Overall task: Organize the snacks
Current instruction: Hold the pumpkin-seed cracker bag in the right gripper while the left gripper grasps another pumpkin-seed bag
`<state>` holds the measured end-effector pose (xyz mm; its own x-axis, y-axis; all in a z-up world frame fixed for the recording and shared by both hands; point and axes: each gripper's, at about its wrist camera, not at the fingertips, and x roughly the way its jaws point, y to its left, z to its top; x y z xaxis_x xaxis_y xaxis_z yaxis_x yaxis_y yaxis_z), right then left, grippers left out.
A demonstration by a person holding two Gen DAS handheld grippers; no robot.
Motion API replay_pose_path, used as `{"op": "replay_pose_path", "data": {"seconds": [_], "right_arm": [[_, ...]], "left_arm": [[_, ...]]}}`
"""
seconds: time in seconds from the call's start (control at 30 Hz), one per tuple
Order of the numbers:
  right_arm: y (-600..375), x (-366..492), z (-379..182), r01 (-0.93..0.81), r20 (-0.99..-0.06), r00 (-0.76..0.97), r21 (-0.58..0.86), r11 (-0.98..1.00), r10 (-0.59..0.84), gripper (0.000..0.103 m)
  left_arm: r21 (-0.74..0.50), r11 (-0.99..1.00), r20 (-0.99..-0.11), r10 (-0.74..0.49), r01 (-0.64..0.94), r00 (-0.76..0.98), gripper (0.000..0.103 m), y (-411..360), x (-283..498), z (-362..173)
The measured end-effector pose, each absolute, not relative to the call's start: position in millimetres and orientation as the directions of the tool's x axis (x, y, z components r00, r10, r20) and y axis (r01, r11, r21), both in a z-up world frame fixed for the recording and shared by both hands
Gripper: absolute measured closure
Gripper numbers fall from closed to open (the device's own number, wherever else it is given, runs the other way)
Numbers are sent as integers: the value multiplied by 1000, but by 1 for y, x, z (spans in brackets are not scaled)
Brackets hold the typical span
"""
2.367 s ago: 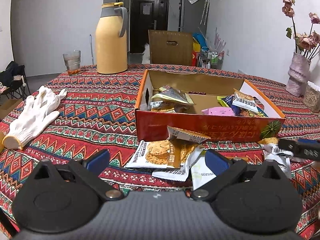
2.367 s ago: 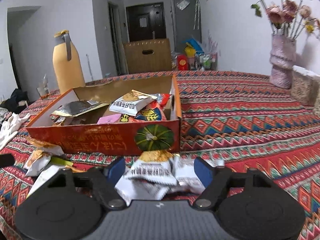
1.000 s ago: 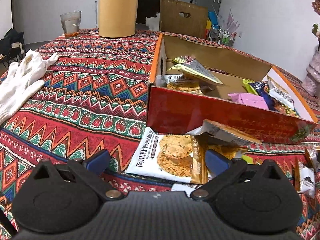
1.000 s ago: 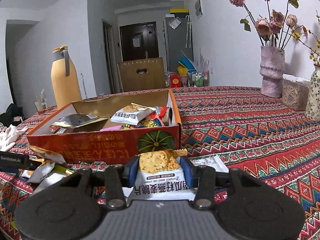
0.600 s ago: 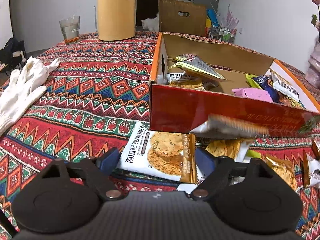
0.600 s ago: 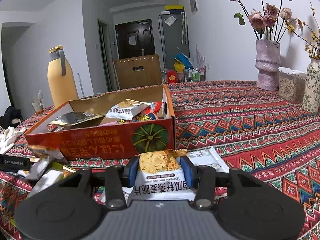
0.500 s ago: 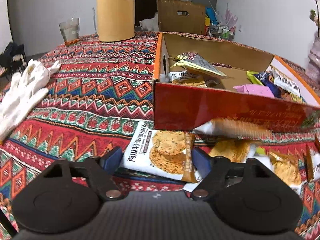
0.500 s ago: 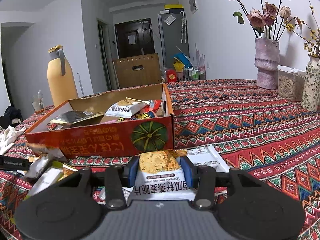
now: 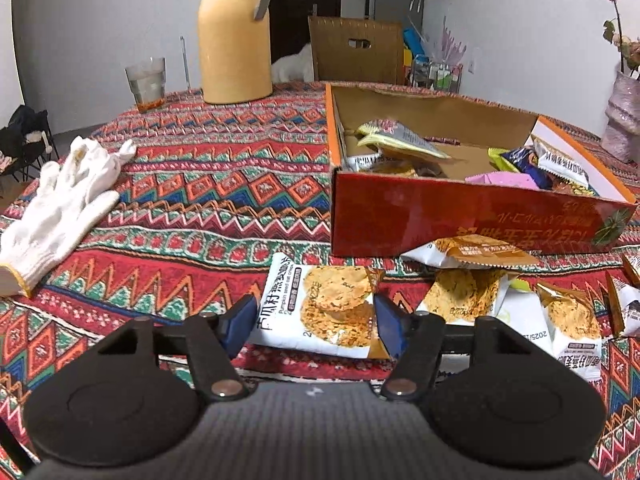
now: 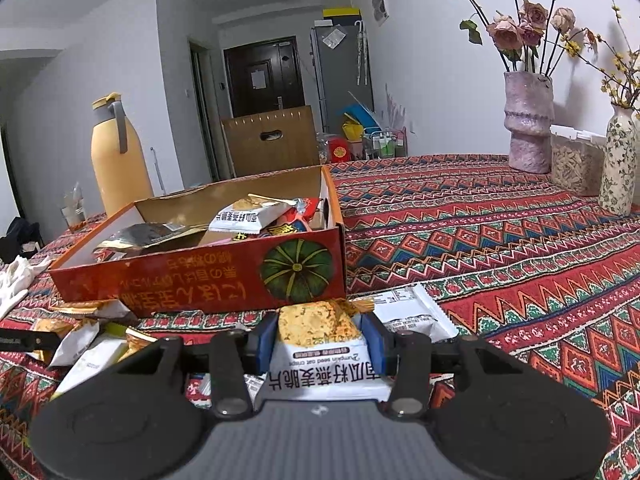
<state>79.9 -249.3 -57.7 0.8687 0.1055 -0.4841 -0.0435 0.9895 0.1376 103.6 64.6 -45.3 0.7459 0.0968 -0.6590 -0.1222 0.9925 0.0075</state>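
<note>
A red and orange cardboard box [image 9: 460, 216] holds several snack packets and also shows in the right wrist view [image 10: 192, 280]. Several white and orange oat crisp packets [image 9: 500, 304] lie on the tablecloth in front of it. My left gripper [image 9: 316, 320] has its blue pads on both sides of one oat crisp packet [image 9: 320, 308] and is shut on it at table level. My right gripper [image 10: 320, 336] is shut on another oat crisp packet [image 10: 320, 348] and holds it just in front of the box's near wall.
A yellow thermos jug [image 9: 234, 36] and a glass [image 9: 146, 84] stand at the back left. White gloves [image 9: 60, 204] lie at the left. Two vases [image 10: 528, 120] and a clear container [image 10: 576, 164] stand at the far right. A white packet [image 10: 412, 316] lies by the right gripper.
My left gripper has come down over the oat crisp packet and closed its pads onto it. My right gripper closed on its packet earlier and has lifted it slightly.
</note>
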Motion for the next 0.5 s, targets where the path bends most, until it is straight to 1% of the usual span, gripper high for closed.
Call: {"op": "replay_pose_path", "data": {"seconds": [0.03,0.07,0.1,0.17,0.23,0.3,0.33,0.37,0.43,0.5], "right_arm": [[-249,80,-57,-42,-483,869,138,989,105,58],[-250,79,-57,-41,-482,870,139,989,104,58],[-249,79,-56,-41,-480,871,139,989,103,58],[-249,78,-54,-42,-475,874,136,990,102,58],[-248,78,-51,-47,-465,879,132,990,103,58],[-245,79,-49,-49,-460,882,129,990,104,58],[-245,79,-49,-52,-460,882,128,990,105,58],[-244,80,-49,-54,-460,882,128,990,108,58],[-242,80,-49,-58,-463,880,125,990,110,58],[-243,81,-50,-55,-466,878,126,990,108,58]], "left_arm": [[10,992,-652,100,-123,752,39,65,101,-43],[13,992,-644,102,-122,758,46,65,99,-41],[15,993,-642,98,-116,760,63,66,98,-38],[7,994,-636,91,-112,767,63,68,95,-33],[5,994,-620,86,-106,780,67,69,93,-27],[-1,994,-615,83,-105,784,67,70,93,-24],[-3,994,-615,81,-105,784,66,70,93,-24],[-2,994,-617,83,-107,783,62,70,94,-24],[6,993,-617,99,-122,780,33,72,94,-26],[14,990,-615,120,-141,780,24,75,94,-28]]}}
